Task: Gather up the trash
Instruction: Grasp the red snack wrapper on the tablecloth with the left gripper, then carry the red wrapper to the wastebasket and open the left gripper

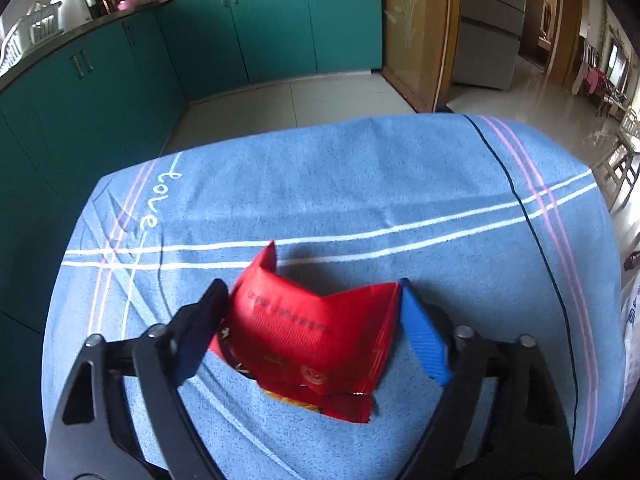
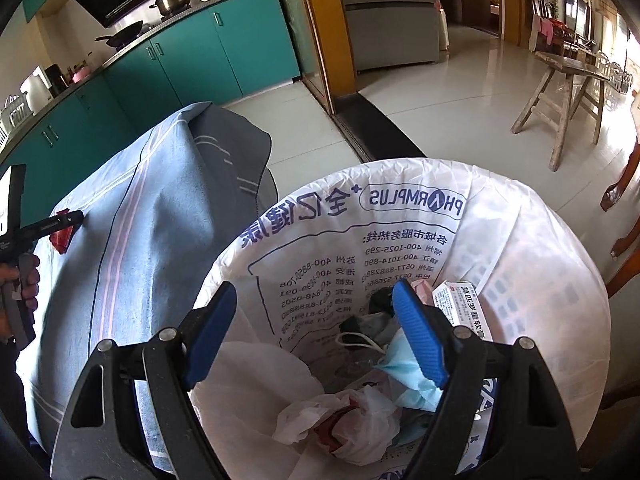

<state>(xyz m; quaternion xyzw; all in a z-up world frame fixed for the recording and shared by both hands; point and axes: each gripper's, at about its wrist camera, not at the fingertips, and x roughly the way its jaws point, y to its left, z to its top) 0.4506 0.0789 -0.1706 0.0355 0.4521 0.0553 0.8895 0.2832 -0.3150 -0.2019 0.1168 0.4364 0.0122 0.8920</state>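
Blue "love" cloth [image 1: 360,184]; bin bag [image 2: 540,240] reads "PHARMPLUS".

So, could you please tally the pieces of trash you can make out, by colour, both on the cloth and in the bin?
Red: 2, the red wrapper between the left gripper jaws, and a red scrap inside a bag in the bin
White: 2, plastic bag, small carton
Light blue: 1, face mask
Total: 5
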